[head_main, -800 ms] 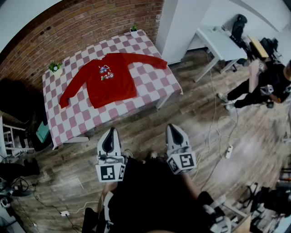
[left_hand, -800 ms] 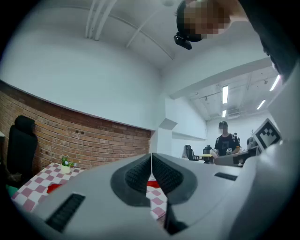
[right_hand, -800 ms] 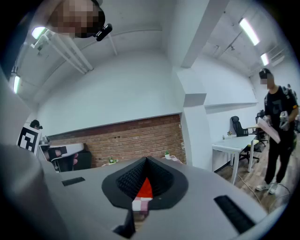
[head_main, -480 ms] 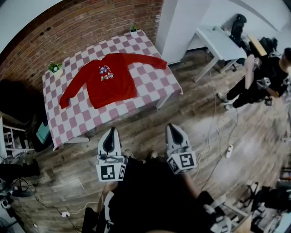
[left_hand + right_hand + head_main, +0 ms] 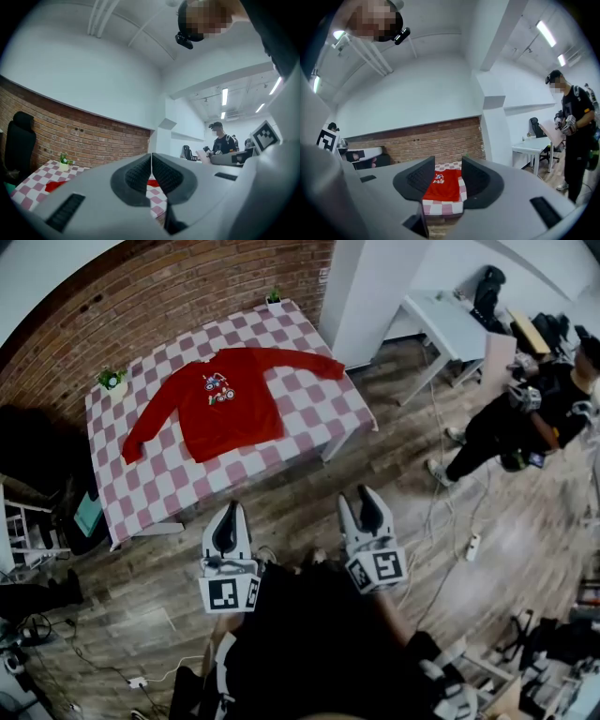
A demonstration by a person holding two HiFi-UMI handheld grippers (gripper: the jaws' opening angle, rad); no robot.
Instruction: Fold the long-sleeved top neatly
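The long-sleeved top (image 5: 230,404) is red, with a small multicoloured print (image 5: 220,390) on the chest. It lies unfolded and flat, front up, on the pink-and-white checked worktop (image 5: 314,404), with the neck toward the far edge and the hem toward the near edge. Both sleeves are spread out. In the head view one slants down toward the worktop's left side, and the other reaches toward its right edge. The body sits slightly askew to the checks

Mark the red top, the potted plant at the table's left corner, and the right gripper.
red top (image 5: 230,413), head view, on the body below the print.
potted plant (image 5: 112,380), head view, on its leaves.
right gripper (image 5: 356,500), head view, midway between its open fingertips.
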